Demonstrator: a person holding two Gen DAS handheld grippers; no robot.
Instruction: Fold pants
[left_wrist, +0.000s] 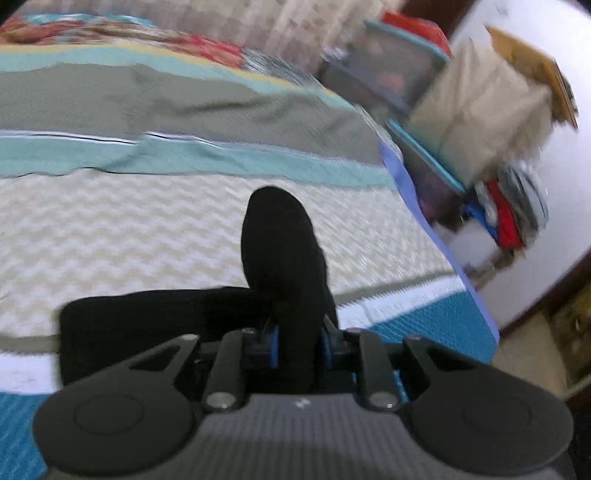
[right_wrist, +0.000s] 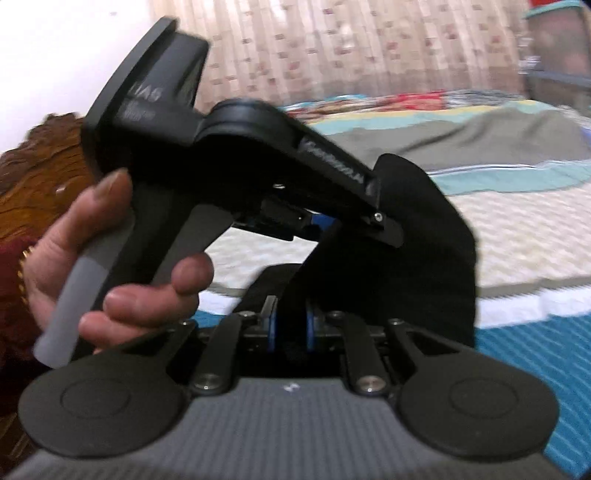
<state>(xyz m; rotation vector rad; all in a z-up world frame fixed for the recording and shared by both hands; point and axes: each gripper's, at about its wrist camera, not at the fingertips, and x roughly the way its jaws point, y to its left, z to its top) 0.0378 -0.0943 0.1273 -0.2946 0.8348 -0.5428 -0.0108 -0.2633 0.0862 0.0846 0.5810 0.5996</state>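
Pants (left_wrist: 280, 258): black, pinched in both nearly closed grippers, left (left_wrist: 297, 349) and right (right_wrist: 290, 325), raised near bed (left_wrist: 184, 229) front edge for folding.

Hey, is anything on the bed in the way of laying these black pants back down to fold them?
Nothing visible. Both grippers, left and right, pinch the black pants, and the bedspread ahead is bare.

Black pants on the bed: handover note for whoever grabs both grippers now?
Left gripper: shut on the black pants, fabric standing up between the pads.
Right gripper: also shut on the pants, beside the left one, whose handle a hand holds.
Pants: both pinched parts lifted; the rest lies on the bedspread near its front edge.
Done: both grips.
Left: carry the fold over, lay it flat, release.
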